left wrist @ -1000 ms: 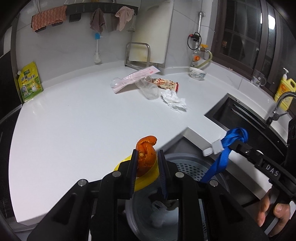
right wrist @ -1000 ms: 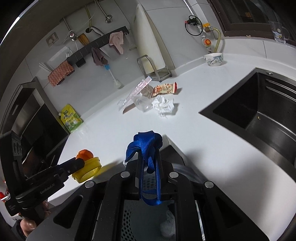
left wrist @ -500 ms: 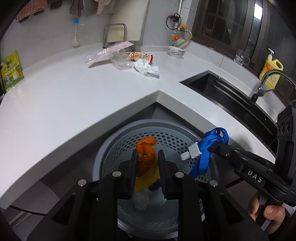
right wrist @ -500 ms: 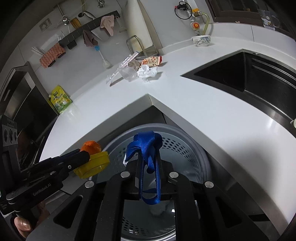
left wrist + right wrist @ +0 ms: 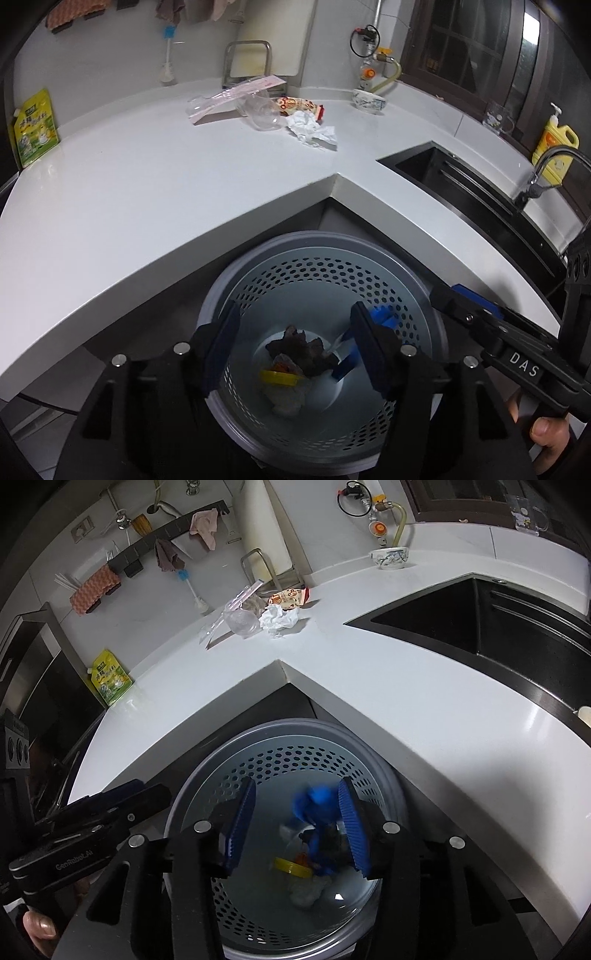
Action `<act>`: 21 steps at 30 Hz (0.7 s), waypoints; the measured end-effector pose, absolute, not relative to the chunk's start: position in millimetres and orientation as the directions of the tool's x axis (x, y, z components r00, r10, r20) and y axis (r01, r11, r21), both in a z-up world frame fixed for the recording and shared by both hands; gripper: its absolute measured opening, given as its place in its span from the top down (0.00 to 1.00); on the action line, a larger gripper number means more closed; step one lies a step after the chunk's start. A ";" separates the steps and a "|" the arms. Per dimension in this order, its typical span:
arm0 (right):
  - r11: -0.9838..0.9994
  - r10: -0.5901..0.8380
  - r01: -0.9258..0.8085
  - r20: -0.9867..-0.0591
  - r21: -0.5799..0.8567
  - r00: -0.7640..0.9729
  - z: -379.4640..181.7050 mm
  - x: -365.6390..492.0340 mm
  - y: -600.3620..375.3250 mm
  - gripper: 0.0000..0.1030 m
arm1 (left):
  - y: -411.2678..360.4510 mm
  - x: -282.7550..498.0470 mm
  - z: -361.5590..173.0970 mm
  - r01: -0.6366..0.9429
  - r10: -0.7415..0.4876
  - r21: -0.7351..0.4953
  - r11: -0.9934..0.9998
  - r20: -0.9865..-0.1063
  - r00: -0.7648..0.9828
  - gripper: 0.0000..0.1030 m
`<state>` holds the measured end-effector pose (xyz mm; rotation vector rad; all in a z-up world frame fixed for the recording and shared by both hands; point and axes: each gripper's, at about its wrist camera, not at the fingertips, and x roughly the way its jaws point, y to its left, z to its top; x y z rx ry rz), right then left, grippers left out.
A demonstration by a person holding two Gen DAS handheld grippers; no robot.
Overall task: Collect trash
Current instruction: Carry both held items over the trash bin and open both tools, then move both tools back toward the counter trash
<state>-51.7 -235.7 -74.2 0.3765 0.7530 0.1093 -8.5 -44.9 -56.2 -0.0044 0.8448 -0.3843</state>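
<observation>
Both grippers hang open over the grey perforated trash bin (image 5: 424, 295), which also shows in the right wrist view (image 5: 207, 775). My left gripper (image 5: 295, 339) is empty; the yellow lid (image 5: 277, 377) and orange peel lie at the bin's bottom. My right gripper (image 5: 297, 823) is open, and the blue strap (image 5: 317, 805) is blurred, falling between its fingers into the bin. On the counter's far side lie a crumpled white paper (image 5: 310, 129), a snack wrapper (image 5: 299, 105), a clear plastic cup (image 5: 260, 110) and a pink-edged plastic sleeve (image 5: 232, 98).
The white L-shaped counter (image 5: 147, 184) wraps round the bin. A black sink (image 5: 461, 181) with a tap is at the right, a bowl (image 5: 368, 101) at the back, a yellow pouch (image 5: 35, 129) at the left, and a soap bottle (image 5: 554, 144) at the far right.
Both grippers opened over the bin. The orange peel and yellow lid dropped from the left one to the bin's bottom; the blue strap left the right one and is falling.
</observation>
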 end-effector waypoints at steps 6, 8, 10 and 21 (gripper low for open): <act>0.926 0.236 0.036 -0.652 0.375 0.721 -76.9 -51.9 -234.9 0.56 | -43.4 -7.4 -57.2 0.324 -0.326 -0.152 0.934 -0.735 0.595 0.41; 0.925 0.239 0.036 -0.653 0.378 0.719 -77.4 -51.9 -234.3 0.56 | -43.3 -7.2 -58.0 0.324 -0.326 -0.153 0.934 -0.738 0.591 0.41; 0.925 0.242 0.034 -0.653 0.380 0.717 -78.1 -52.0 -233.8 0.56 | -42.6 -6.7 -58.0 0.322 -0.325 -0.154 0.934 -0.740 0.589 0.40; 0.926 0.254 0.017 -0.655 0.378 0.712 -78.1 -50.0 -227.7 0.54 | -37.4 -6.9 -56.3 0.301 -0.313 -0.156 0.941 -0.738 0.598 0.34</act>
